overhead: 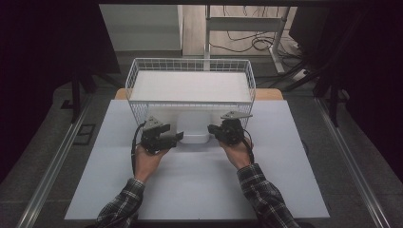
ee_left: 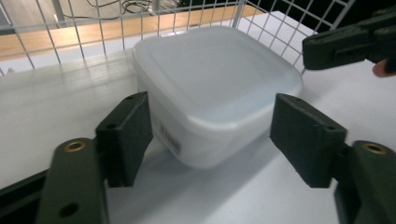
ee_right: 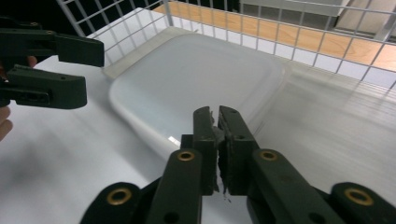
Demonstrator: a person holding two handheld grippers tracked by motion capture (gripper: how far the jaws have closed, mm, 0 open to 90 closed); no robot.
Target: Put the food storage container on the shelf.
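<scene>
Wire basket (overhead: 190, 66) seemingly crowds lidded tub (overhead: 194, 124) from behind.

A translucent white plastic container (overhead: 194, 126) sits on the white tabletop (overhead: 199, 185), at the middle of the table's width and a little toward the far side. It is squarish with rounded corners, low-walled, and upright, with a smooth lid (ee_left: 219, 70) closed flat on top. A small printed label (ee_left: 171, 140) shows on one side wall near a corner. Its far part sits beneath the near edge of a white wire basket (overhead: 190, 83), which stands raised just behind and above it. The container's near edge faces the person, resting flat and level on the table surface.
</scene>
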